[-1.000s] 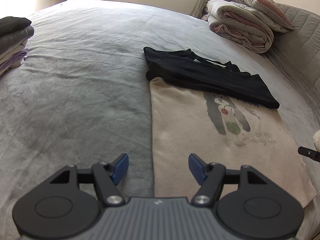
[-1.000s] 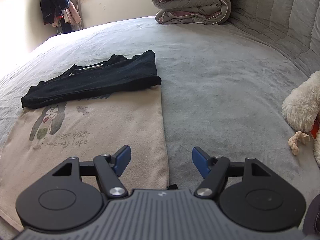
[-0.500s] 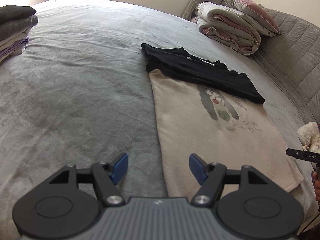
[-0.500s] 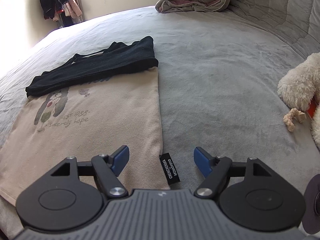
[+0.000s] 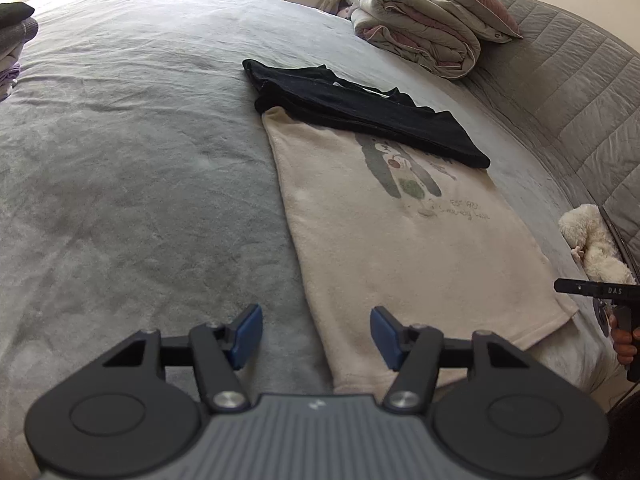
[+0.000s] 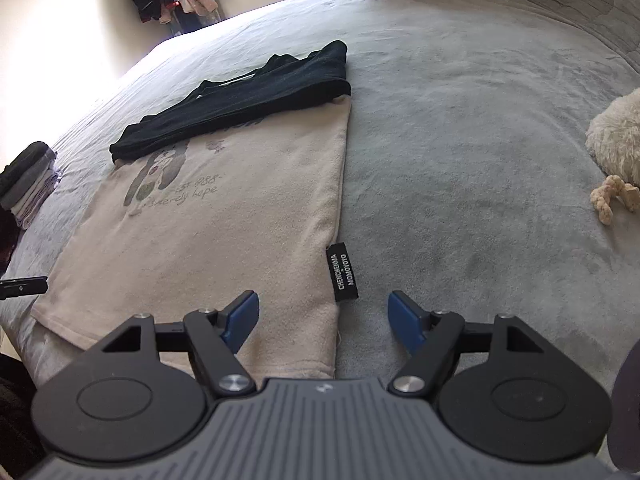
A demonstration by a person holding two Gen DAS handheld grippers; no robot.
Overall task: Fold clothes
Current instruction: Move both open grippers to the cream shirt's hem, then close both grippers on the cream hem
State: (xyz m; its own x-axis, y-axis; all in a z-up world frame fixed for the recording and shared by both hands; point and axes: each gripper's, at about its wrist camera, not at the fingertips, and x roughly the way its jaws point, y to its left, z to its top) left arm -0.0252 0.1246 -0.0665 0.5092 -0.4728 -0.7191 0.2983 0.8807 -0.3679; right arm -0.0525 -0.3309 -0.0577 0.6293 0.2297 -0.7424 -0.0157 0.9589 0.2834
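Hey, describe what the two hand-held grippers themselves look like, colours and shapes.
Both look alike. The left hand-held gripper and right hand-held gripper each have a ribbed grey body, black linkage arms with silver pivot bolts, round black discs at either side, and two blue fingertip pads. In the left view the right one's black side bar carries white lettering.

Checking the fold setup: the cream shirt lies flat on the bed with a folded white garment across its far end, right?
Not quite: the folded garment across the far end of the cream shirt is black, not white, as the right wrist view shows. The shirt does lie flat on the bed.
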